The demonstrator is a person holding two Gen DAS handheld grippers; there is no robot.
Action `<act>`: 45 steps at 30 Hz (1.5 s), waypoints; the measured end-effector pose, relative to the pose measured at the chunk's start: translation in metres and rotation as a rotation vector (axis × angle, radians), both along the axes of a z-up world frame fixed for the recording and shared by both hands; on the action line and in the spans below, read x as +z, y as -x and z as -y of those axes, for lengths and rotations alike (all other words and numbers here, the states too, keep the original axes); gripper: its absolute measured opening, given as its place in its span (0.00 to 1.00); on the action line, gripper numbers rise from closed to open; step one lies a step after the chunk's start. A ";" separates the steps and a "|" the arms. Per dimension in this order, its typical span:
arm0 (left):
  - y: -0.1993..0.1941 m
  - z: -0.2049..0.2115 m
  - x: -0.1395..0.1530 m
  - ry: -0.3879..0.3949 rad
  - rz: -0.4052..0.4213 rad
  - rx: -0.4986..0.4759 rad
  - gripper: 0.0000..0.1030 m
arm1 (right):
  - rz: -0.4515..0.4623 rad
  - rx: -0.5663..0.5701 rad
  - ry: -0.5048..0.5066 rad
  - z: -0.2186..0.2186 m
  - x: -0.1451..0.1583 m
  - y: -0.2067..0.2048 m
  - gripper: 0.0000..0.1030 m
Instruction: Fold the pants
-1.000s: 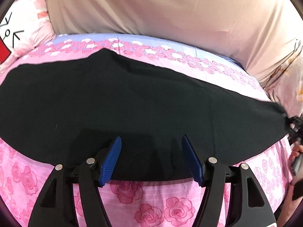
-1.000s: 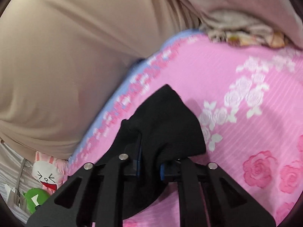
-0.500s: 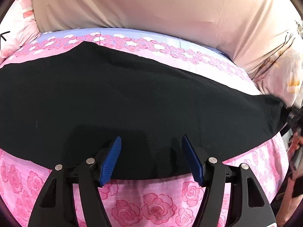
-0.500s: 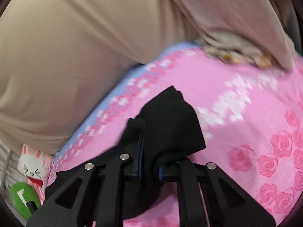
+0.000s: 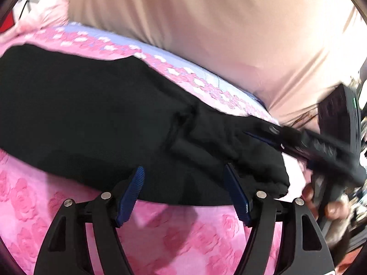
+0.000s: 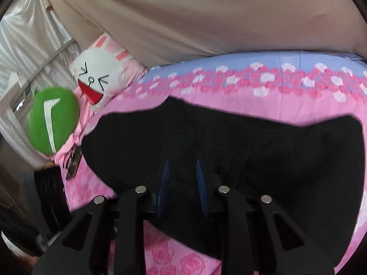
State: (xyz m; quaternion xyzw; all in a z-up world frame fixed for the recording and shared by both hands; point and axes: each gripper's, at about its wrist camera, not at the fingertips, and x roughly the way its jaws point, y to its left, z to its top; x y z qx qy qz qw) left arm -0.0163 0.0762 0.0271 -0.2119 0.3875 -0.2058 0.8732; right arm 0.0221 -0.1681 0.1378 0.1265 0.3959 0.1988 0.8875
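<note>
Black pants lie across the pink rose bed sheet, with the right end doubled back over the middle. My left gripper hovers open over the pants' near edge with nothing between its blue pads. My right gripper reaches in from the right, blurred, low over the folded layer. In the right wrist view the pants fill the middle. The right gripper is above them, its jaws opening. The narrow gap between its pads shows only cloth lying below, not gripped.
A beige drape hangs along the far side of the bed. A rabbit-face pillow and a green cushion sit at the bed's left end, with a phone near that edge. A hand holds the right gripper's handle.
My right gripper, shut on the pants' end, swung left across the bed, laid that end over the pants and parted its pads. The left gripper shifted sideways and rolled a little, still open.
</note>
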 end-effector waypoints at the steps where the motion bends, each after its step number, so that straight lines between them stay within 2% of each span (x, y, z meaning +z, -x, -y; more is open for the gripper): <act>1: 0.001 -0.006 -0.001 0.017 -0.001 0.008 0.66 | 0.038 -0.069 -0.015 0.024 0.008 0.016 0.42; 3: 0.000 -0.014 -0.001 0.056 -0.011 0.015 0.66 | 0.070 -0.202 -0.021 0.067 0.016 0.040 0.55; 6: -0.017 -0.003 0.002 0.062 -0.055 -0.016 0.66 | 0.038 -0.369 -0.029 0.130 0.012 0.076 0.56; 8: -0.032 0.008 0.004 0.064 -0.087 -0.025 0.66 | -0.023 -0.442 -0.075 0.163 -0.005 0.094 0.56; 11: -0.067 0.027 -0.005 0.086 -0.180 -0.028 0.66 | -0.072 -0.457 -0.148 0.179 -0.031 0.097 0.58; 12: -0.078 0.036 -0.011 0.082 -0.224 -0.027 0.66 | -0.087 -0.452 -0.172 0.180 -0.039 0.096 0.59; 13: -0.084 0.042 -0.014 0.065 -0.231 -0.022 0.66 | -0.098 -0.446 -0.190 0.177 -0.046 0.092 0.59; 14: -0.086 0.048 -0.011 0.033 -0.204 -0.017 0.61 | -0.118 -0.438 -0.220 0.176 -0.055 0.087 0.60; 15: -0.087 0.054 -0.010 0.014 -0.188 -0.026 0.24 | -0.131 -0.429 -0.239 0.174 -0.062 0.085 0.62; 16: -0.090 0.060 -0.014 -0.017 -0.202 -0.038 0.03 | -0.145 -0.414 -0.269 0.172 -0.069 0.080 0.63; 18: -0.095 0.055 -0.023 0.019 -0.227 -0.020 0.04 | -0.155 -0.403 -0.298 0.167 -0.074 0.077 0.70; 20: -0.092 0.045 -0.022 0.057 -0.222 0.004 0.04 | -0.139 -0.386 -0.277 0.159 -0.072 0.073 0.79; 22: -0.087 0.042 -0.020 0.048 -0.201 0.004 0.04 | -0.127 -0.369 -0.268 0.152 -0.072 0.070 0.78; 23: -0.087 0.044 -0.020 0.033 -0.198 0.002 0.04 | -0.125 -0.357 -0.258 0.148 -0.073 0.068 0.73; 25: -0.086 0.055 -0.019 -0.015 -0.181 -0.002 0.04 | -0.115 -0.331 -0.296 0.146 -0.073 0.065 0.23; 28: -0.083 0.073 -0.012 -0.075 -0.153 -0.012 0.04 | -0.048 -0.332 -0.262 0.146 -0.055 0.070 0.17; 34: -0.081 0.135 -0.005 -0.115 -0.135 -0.136 0.04 | 0.053 -0.436 -0.118 0.181 -0.018 0.103 0.16; 38: -0.076 0.183 -0.015 -0.095 -0.156 -0.246 0.06 | 0.015 -0.509 -0.136 0.221 -0.021 0.134 0.17; 40: -0.072 0.196 -0.014 -0.148 -0.121 -0.244 0.06 | -0.041 -0.515 -0.108 0.225 -0.037 0.139 0.28; 41: -0.072 0.197 -0.012 -0.154 -0.112 -0.244 0.06 | -0.067 -0.528 -0.066 0.223 -0.043 0.141 0.32; 42: -0.072 0.193 -0.010 -0.137 -0.113 -0.247 0.06 | -0.082 -0.559 -0.003 0.220 -0.044 0.144 0.41; 43: -0.071 0.185 -0.006 -0.109 -0.113 -0.249 0.07 | -0.060 -0.579 0.023 0.218 -0.040 0.149 0.45; 45: -0.065 0.158 0.010 -0.082 -0.069 -0.209 0.08 | 0.048 -0.637 0.111 0.206 -0.015 0.164 0.48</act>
